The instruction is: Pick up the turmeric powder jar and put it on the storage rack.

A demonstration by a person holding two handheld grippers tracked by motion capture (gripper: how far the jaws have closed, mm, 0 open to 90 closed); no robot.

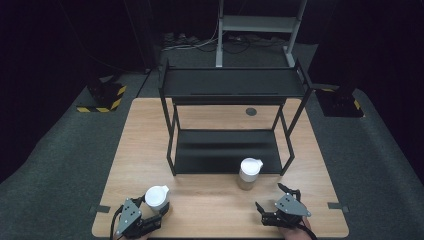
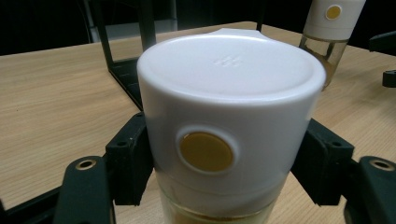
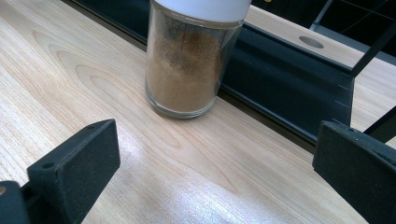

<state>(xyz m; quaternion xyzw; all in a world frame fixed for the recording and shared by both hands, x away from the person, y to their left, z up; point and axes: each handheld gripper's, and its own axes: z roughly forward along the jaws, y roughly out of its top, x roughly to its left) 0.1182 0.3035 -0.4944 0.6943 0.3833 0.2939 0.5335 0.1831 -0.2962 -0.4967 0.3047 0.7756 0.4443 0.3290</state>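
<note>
Left gripper view — smooth, round white-capped jar [image 2: 229,126].

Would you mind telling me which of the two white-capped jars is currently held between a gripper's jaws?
The near-left jar: the left gripper has its jaws against the white cap. The other jar stands free by the black shelf, ahead of the open right gripper.

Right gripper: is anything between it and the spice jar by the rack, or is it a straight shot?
Probably yes. The right gripper is open and the spice jar stands just ahead of it on bare table. The black rack sits close behind the jar.
</note>
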